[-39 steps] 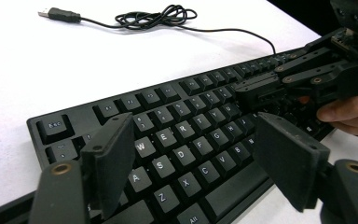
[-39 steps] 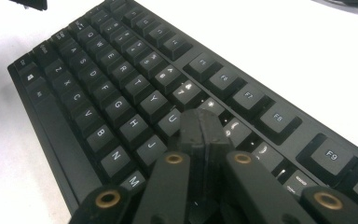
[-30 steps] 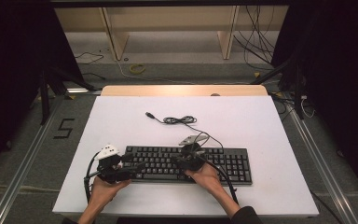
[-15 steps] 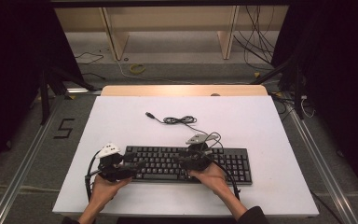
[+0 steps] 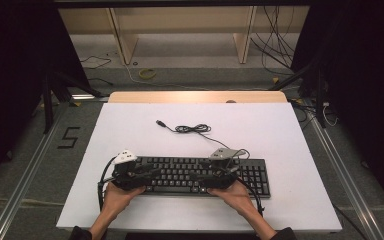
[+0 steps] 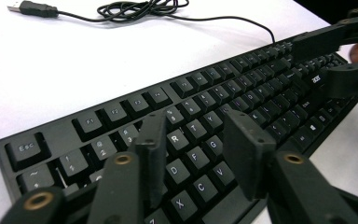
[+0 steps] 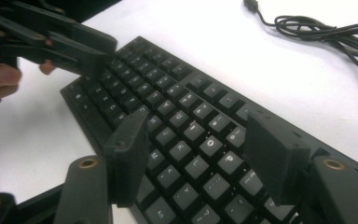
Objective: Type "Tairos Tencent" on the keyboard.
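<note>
One black keyboard (image 5: pixel 200 175) is seen in the high view at 6 o'clock on the white desk (image 5: pixel 280 130), long side across. One coiled cable (image 5: pixel 192 128) with one USB plug (image 5: pixel 160 122) lies at 12 o'clock of the keyboard, well apart from both grippers. Two grippers are counted: the left gripper (image 5: pixel 152 172) over the keyboard's left end, the right gripper (image 5: pixel 207 175) over its middle, each held by one hand. Key legends are given by the gripper views alone: Esc, R, T, X under the left gripper (image 6: pixel 196 149); O, P, L under the right gripper (image 7: pixel 196 154). Left jaws, just closing, are seen partly open above the keys with nothing gripped. Right jaws, just opening, are seen wide apart, nothing gripped.
</note>
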A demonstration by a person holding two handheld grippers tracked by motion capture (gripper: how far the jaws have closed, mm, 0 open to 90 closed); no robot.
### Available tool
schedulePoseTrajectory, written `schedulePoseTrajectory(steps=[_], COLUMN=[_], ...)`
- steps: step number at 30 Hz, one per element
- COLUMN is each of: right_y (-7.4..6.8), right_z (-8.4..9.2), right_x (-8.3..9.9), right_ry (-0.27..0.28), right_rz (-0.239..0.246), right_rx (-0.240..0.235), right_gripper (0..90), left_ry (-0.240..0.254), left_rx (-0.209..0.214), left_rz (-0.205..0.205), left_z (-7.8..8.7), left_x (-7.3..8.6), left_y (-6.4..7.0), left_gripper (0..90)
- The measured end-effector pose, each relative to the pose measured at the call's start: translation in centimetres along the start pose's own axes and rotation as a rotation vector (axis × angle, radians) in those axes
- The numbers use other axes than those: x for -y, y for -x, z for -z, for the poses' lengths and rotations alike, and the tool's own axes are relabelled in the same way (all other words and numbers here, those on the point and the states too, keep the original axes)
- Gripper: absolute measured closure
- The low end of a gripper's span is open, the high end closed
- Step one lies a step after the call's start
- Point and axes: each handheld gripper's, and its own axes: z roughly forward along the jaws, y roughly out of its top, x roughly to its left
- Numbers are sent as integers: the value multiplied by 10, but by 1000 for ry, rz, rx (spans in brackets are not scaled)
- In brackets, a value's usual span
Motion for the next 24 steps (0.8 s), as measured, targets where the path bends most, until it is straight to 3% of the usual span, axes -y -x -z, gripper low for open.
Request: schedulePoseTrajectory(steps=[6, 14, 24], right_y=[0, -1, -4], right_z=[9, 15, 21], right_x=[7, 13, 17], right_ry=[6, 7, 18], right_rz=[3, 3, 8], right_rx=[-2, -7, -17], right_gripper=[388, 379, 362], left_ry=[-35, -85, -126], left_rx=[2, -24, -34], left_rz=[-22, -54, -68], left_z=[-9, -22, -33], left_x=[-6, -8, -9], left_y=[2, 2, 3], left_gripper=[739, 888, 894])
